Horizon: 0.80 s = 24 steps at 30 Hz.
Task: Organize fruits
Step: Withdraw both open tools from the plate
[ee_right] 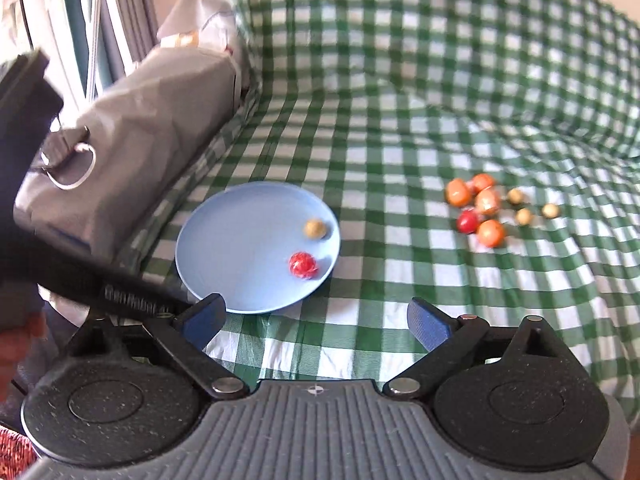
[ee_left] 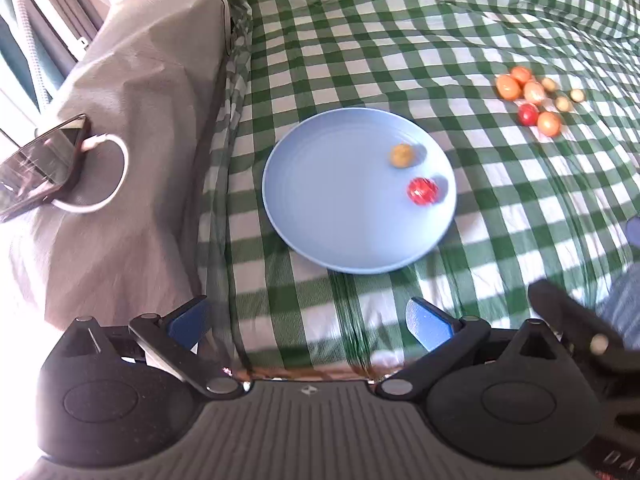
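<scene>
A blue plate (ee_left: 320,220) lies on the green-and-white checked cloth (ee_left: 400,40) that covers the bed, close to the cloth's left edge, where a grey-covered block (ee_left: 140,120) rises beside it; on the plate's right half sit two fruits, a small yellow-brown fruit (ee_left: 401,155) toward the far rim and a red fruit (ee_left: 422,191) just nearer, the two apart from each other and neither touching the rim; well to the right of the plate, out on the cloth, a loose cluster of fruits (ee_left: 532,98) rests, with several orange ones and a dark red one packed close and three small pale ones just beyond them toward the right edge; on the grey-covered block a dark phone (ee_left: 40,168) leans tilted with a white cable (ee_left: 108,176) looping from its end; the left gripper (ee_left: 308,318) hangs above the near part of the cloth, short of the plate, its blue-padded fingers (ee_left: 426,322) spread wide with only cloth between them; the right gripper (ee_right: 316,320) hovers over the near cloth as well, its fingers (ee_right: 428,326) likewise parted and empty, the left pad just over the plate's near rim in its own view; in that view the plate (ee_right: 240,248) sits left of centre and the fruit cluster (ee_right: 480,208) to the right, both blurred.
</scene>
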### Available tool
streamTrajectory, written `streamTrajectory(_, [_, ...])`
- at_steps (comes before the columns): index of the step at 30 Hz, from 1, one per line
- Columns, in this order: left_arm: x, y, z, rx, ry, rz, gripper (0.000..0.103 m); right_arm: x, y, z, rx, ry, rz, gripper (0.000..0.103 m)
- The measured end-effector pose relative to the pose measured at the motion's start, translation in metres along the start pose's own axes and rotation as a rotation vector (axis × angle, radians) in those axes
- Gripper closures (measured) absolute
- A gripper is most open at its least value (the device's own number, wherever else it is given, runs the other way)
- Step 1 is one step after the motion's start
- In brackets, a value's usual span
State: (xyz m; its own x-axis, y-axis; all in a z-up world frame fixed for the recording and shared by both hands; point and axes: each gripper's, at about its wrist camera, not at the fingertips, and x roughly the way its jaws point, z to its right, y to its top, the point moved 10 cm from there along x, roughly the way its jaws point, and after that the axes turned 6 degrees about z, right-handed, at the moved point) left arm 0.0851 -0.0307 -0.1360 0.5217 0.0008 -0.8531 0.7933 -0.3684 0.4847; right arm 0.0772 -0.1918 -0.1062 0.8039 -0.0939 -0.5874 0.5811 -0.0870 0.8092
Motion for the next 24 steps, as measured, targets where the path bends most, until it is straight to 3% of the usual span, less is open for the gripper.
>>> streamTrajectory(9, [-0.032, -0.015, 0.008, 0.007, 0.035, 0.057, 0.0, -0.044, -0.004, 0.009, 0.023, -0.02, 0.088, 0.004])
streamTrajectory(24, [-0.051, -0.019, 0.004, -0.008, 0.037, 0.083, 0.0, -0.06, -0.006, 0.006, 0.04, -0.017, 0.131, 0.003])
